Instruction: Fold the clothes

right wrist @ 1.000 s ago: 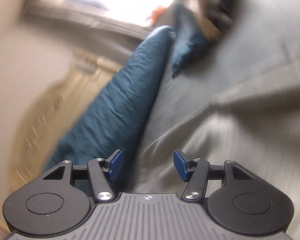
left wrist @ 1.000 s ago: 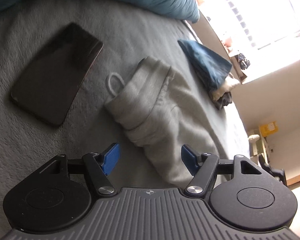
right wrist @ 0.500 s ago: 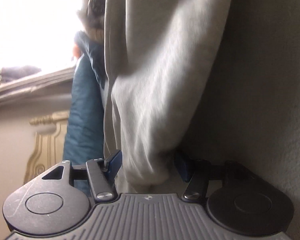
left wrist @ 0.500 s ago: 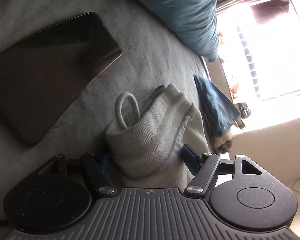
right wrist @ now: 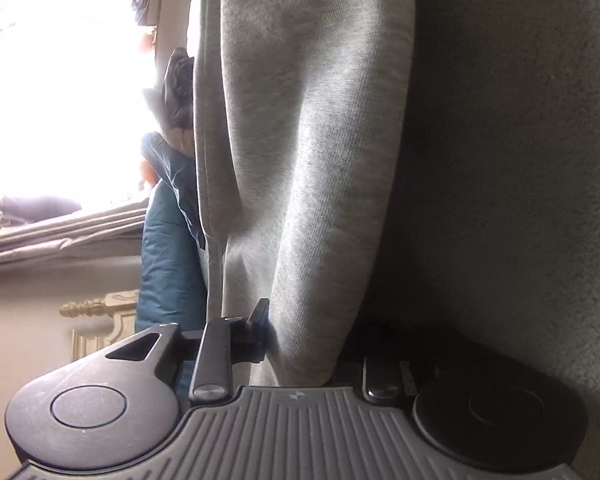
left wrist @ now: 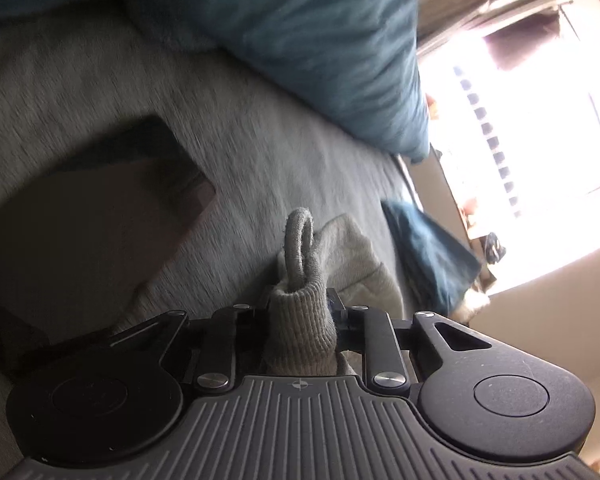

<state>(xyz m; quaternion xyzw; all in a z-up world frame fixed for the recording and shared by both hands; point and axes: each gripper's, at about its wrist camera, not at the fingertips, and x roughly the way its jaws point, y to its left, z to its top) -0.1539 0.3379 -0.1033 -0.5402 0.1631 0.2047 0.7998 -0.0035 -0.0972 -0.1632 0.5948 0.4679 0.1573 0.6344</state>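
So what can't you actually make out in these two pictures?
- Left wrist view: the phone is blurred and half in shadow.
- Left wrist view: the left gripper has its fingertips buried in the grey garment's cuff.
- Right wrist view: the garment runs off the top edge, so its type is unclear.
- Both views: the window glare hides outside.

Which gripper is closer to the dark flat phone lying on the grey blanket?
Left. The left gripper, shut on the grey sweatpants, sits just beside the phone; the right gripper's view shows no phone.

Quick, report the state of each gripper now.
Left gripper: shut on the grey sweatpants, at the ribbed waistband.
Right gripper: shut on the same sweatpants' fabric.
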